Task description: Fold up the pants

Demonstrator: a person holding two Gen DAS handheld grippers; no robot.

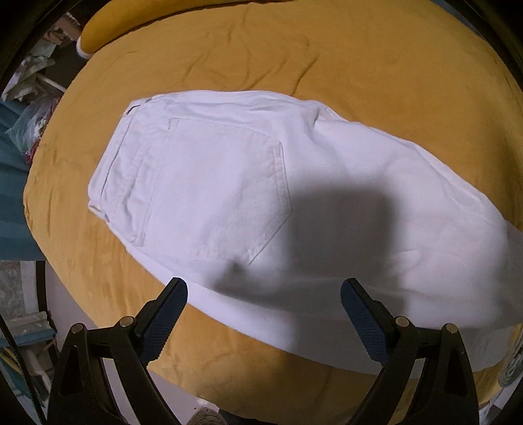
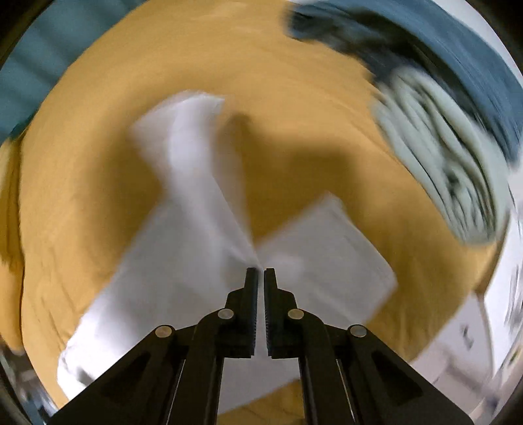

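Note:
White pants (image 1: 228, 183) lie flat on a yellow bed cover (image 1: 228, 49), folded lengthwise, waistband to the left and a back pocket (image 1: 225, 186) facing up. My left gripper (image 1: 264, 284) hovers open over the pants' near edge, casts a shadow on the cloth and has nothing between its fingers. The right wrist view is blurred. There my right gripper (image 2: 260, 269) is shut, and a peak of the white pants (image 2: 183, 248) is drawn up into its tips. The cloth spreads away left and right below it.
A yellow pillow (image 1: 147, 16) lies at the far end of the bed. Cluttered bags and shelves (image 1: 36, 108) stand beyond the bed's left edge. A striped grey-white cloth (image 2: 441, 157) and blue fabric (image 2: 441, 42) lie at the upper right of the right wrist view.

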